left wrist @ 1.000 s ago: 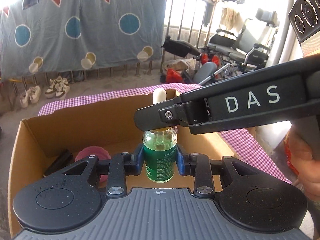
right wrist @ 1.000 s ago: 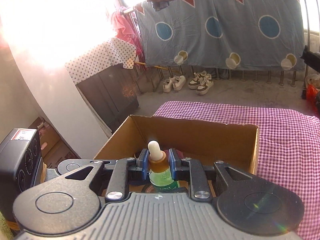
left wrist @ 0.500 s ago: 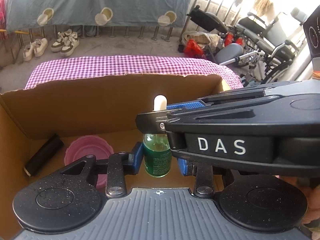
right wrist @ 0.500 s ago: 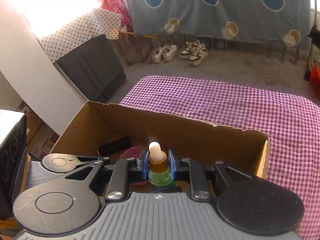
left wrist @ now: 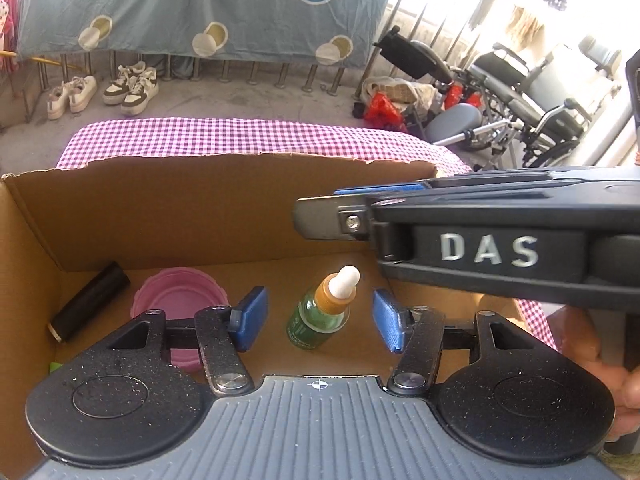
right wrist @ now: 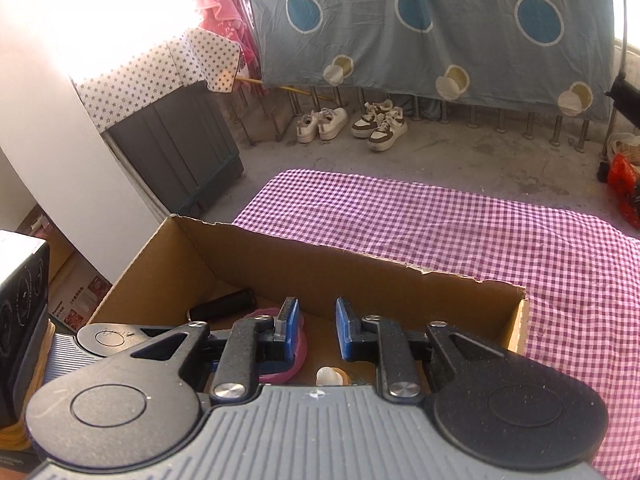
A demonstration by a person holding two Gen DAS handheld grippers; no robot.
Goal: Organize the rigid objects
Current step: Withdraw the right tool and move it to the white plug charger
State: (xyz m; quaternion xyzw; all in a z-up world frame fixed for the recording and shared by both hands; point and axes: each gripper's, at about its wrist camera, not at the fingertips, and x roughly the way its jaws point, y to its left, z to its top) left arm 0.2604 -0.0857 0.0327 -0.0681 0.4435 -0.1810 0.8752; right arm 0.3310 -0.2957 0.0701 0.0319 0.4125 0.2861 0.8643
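Released by both grippers, dropper bottle (left wrist: 325,312) now stands tilted inside cardboard box (left wrist: 200,216) beside pink bowl (left wrist: 176,300) and black cylinder (left wrist: 90,300); left gripper (left wrist: 318,318), jaws just opened half-wide around it, and right gripper (right wrist: 316,330), jaws narrowly apart above it, hold nothing, so this item looks stored.

Both claws have let go — the dropper bottle (left wrist: 325,309) now leans on the box (left wrist: 200,208) floor.

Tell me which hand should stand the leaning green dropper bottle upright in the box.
Left. Its tool, jaws just opened, brackets the tilted green glass dropper bottle in the cardboard box; the right tool sits higher, nothing between its pads.
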